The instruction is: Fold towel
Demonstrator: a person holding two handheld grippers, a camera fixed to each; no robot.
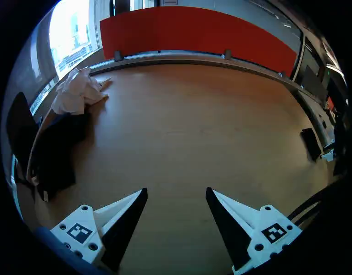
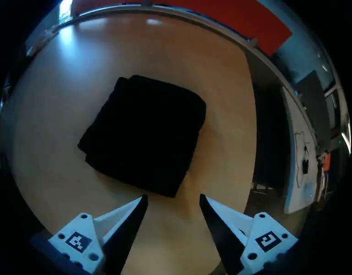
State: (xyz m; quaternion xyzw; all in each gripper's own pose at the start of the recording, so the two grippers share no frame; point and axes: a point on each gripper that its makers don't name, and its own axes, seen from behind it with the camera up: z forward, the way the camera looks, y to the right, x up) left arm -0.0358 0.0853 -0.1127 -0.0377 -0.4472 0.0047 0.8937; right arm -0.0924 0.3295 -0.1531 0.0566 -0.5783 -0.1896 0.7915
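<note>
Currently: black towel (image 2: 143, 133) lies flat at centre of right gripper view, folded to a rough rectangle w/ rounded corners. Layered edges show along its left & lower-left sides. It rests on the wooden worktop (image 2: 61, 73), well inside the edges, set at a slant to the frame.

Right tongs (image 2: 172, 198), bottom centre of same view: released, jaws apart, nothing between them, bare wood in the gap. Tips sit just below the towel's lower edge in the frame; no contact w/ cloth seen. Height above worktop: cannot tell.

Left tongs (image 1: 176, 189), bottom centre of left gripper view: likewise released, jaws wide, empty, bare wood ahead. Black-and-white marker squares on each finger base, both pairs.

Surroundings, left gripper view:
- Upper left: crumpled white cloth (image 1: 77, 91) heaped near the worktop's corner.
- Just below it, left edge: dark flat item (image 1: 58, 151); too dark to say what it is.
- Top: red panel (image 1: 198, 32) along the worktop's far side.
- Upper left: bright window (image 1: 70, 36).
- Right side: small dark object (image 1: 310, 143) by the worktop's edge, kind unclear.

Right gripper view, right side: white desk surface (image 2: 295, 156), apart from the worktop; items on it too small to identify.
</note>
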